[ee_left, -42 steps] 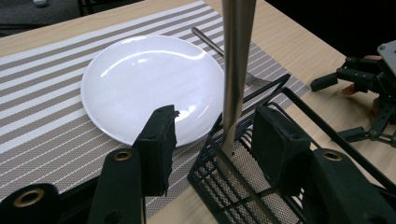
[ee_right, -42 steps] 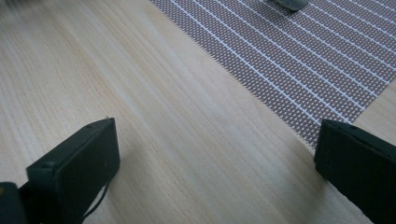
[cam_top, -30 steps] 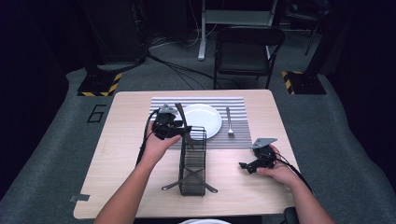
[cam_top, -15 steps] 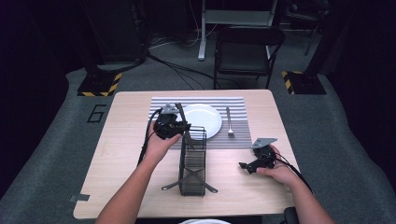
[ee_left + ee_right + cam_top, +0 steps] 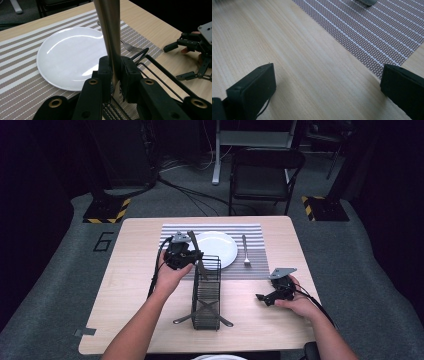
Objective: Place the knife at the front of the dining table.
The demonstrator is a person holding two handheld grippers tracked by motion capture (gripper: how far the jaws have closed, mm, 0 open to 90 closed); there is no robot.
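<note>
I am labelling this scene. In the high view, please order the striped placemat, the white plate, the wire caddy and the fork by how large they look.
1. Striped placemat, clearly largest.
2 and 3. White plate and wire caddy: alike in the picture; the caddy stands nearer the camera, so I do not rank them.
4. Fork, smallest.

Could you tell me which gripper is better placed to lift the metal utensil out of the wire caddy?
Left. The left gripper is shut on the utensil handle above the wire caddy; the right gripper rests open on the table, apart.
</note>
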